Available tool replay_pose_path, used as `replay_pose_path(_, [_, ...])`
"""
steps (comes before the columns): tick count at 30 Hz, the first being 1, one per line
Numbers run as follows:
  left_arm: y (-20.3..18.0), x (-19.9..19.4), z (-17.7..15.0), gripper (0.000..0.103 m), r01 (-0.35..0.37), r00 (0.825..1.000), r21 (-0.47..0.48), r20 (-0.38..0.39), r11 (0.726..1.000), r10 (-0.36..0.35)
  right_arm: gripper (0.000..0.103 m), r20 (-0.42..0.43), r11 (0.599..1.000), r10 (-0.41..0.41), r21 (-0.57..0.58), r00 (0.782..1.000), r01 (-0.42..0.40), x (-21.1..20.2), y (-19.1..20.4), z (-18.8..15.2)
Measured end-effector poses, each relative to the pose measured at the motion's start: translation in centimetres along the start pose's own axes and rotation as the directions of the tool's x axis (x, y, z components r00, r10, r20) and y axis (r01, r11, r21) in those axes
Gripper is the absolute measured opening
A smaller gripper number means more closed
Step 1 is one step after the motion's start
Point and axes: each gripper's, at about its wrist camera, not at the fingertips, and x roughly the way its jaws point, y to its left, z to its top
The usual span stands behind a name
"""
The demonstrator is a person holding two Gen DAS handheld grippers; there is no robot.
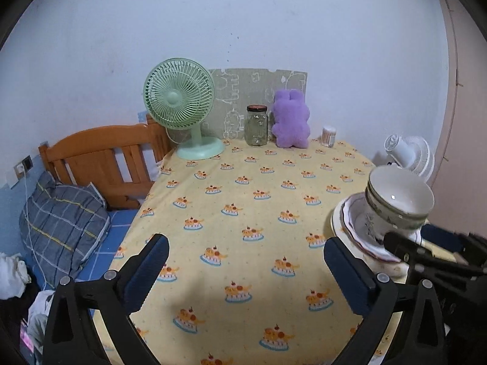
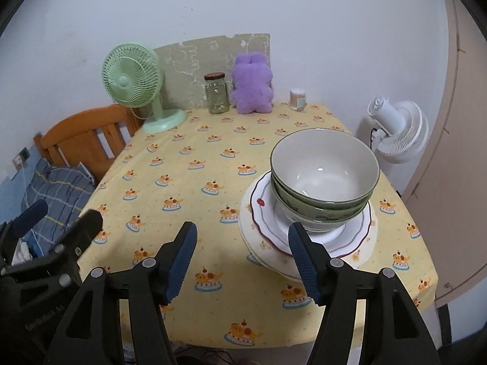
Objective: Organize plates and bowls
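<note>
Two green-sided bowls (image 2: 324, 179) sit nested on a stack of white plates (image 2: 264, 216), the top plate red-rimmed, at the right of the yellow tablecloth (image 2: 188, 188). The same bowls (image 1: 398, 197) and plates (image 1: 353, 228) show at the right edge of the left wrist view. My right gripper (image 2: 240, 258) hovers open just left of and in front of the stack, nothing between its blue pads. My left gripper (image 1: 246, 269) stands wide open over bare cloth, well left of the stack. Each gripper shows at the edge of the other's view.
At the table's back stand a green desk fan (image 2: 131, 85), a glass jar (image 2: 216, 93), a purple plush toy (image 2: 252, 86) and a small cotton-swab tub (image 2: 297, 99). A white fan (image 2: 395, 130) stands off the right side. A wooden bed head (image 1: 103, 158) and pillow (image 1: 61, 222) lie left.
</note>
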Motion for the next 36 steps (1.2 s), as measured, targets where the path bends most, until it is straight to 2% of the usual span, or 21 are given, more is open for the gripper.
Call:
replay_pose_path(10, [-0.8,-1.5,-1.4,0.103,-0.019,1.0,-0.076,0.017,0.997,0.021,0.069,0.051,1.0,0.018,-0.017,0.999,-0.017,-2.0,-1.3,-1.6])
replay_pose_path(24, [-1.9,-2.6,-1.7,0.103,-0.006,1.0,-0.081,0.03,0.997,0.008,0.076,0.071,1.0,-0.002,0.008,0.997,0.001,-3.7,-3.0,-2.4])
replay_pose_path(36, [-1.9,-3.2,-1.7,0.103,-0.003,0.999,-0.074,0.044,0.997,0.007,0.076,0.069,1.0,0.001,0.012,0.998,-0.002,-4.0,-3.1,-2.5])
